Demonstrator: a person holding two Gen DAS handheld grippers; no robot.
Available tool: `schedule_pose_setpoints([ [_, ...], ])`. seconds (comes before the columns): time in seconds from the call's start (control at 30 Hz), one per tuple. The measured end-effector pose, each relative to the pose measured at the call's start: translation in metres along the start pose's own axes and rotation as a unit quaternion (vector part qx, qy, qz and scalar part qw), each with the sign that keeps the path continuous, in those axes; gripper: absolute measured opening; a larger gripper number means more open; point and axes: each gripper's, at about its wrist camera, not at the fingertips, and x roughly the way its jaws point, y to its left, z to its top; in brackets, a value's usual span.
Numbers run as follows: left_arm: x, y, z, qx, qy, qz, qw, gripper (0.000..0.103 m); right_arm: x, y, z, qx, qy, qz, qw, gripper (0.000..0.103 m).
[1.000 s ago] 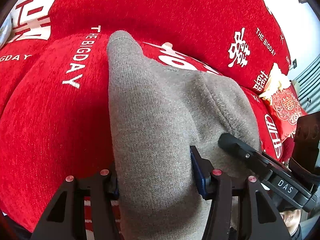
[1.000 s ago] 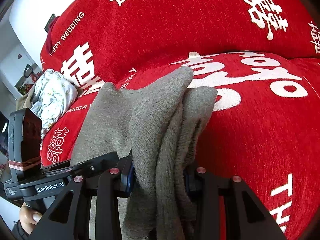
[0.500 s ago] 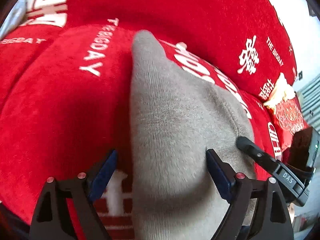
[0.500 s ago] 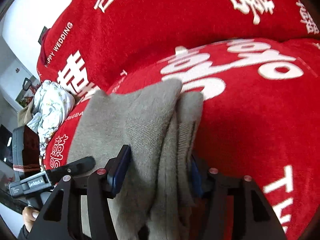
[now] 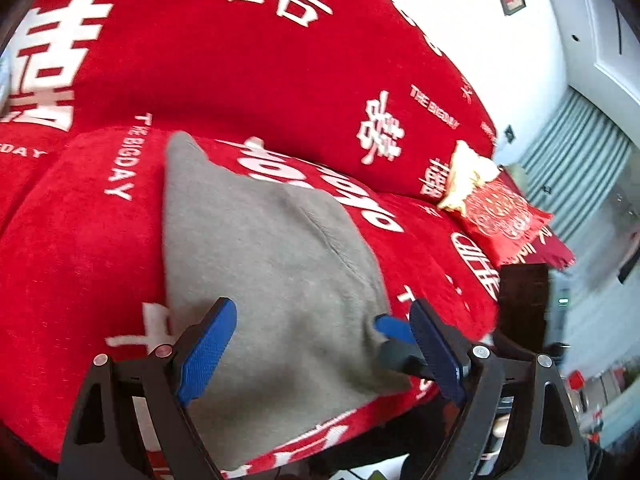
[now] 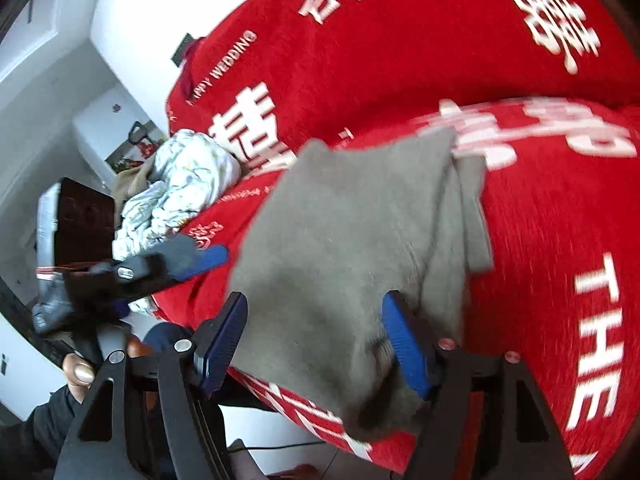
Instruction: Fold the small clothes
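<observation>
A grey knitted garment (image 5: 272,264) lies folded on the red sofa seat cushion (image 5: 72,248), near its front edge. My left gripper (image 5: 320,348) hovers over the garment's near edge. It is open, and its blue pads (image 5: 208,348) stand clear of the cloth. In the right wrist view the same garment (image 6: 360,240) shows stacked layers along its right side. My right gripper (image 6: 316,344) straddles its near corner. Its jaws are opening, with cloth between them but not pinched. Each gripper's tip shows in the other's view: the right gripper (image 5: 394,344) and the left gripper (image 6: 172,260).
A crumpled pile of white floral clothes (image 6: 180,184) sits on the sofa to the left. A red embroidered cushion (image 5: 500,216) lies at the right end. A dark wooden piece (image 5: 524,292) stands beside the seat. A person's hand (image 6: 80,372) holds the left gripper's handle.
Both grippers were shut on the grey garment and have let it go. Their jaws spread and both drew back. The garment went from bunched up to lying flat on the cushion.
</observation>
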Motion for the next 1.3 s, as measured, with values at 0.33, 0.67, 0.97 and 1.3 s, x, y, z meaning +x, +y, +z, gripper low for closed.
schedule_pose_setpoints([
  [0.33,0.019,0.013,-0.013,0.008,0.025,0.006,0.9996,0.090,-0.004,-0.017,-0.009,0.008,-0.006,-0.016,1.000,0.085],
  [0.67,0.044,0.019,0.052,0.017,0.022,0.020,0.9994,0.103,0.005,-0.012,0.069,-0.002,-0.034,0.034,0.999,0.102],
  [0.97,0.096,0.061,0.081,-0.031,0.068,0.024,0.9969,0.103,0.070,-0.073,0.107,0.129,0.035,0.122,0.983,0.102],
  [1.3,0.086,0.036,0.068,0.044,0.076,0.096,0.9915,0.103,0.045,-0.034,0.097,0.059,0.026,0.131,0.989,0.102],
])
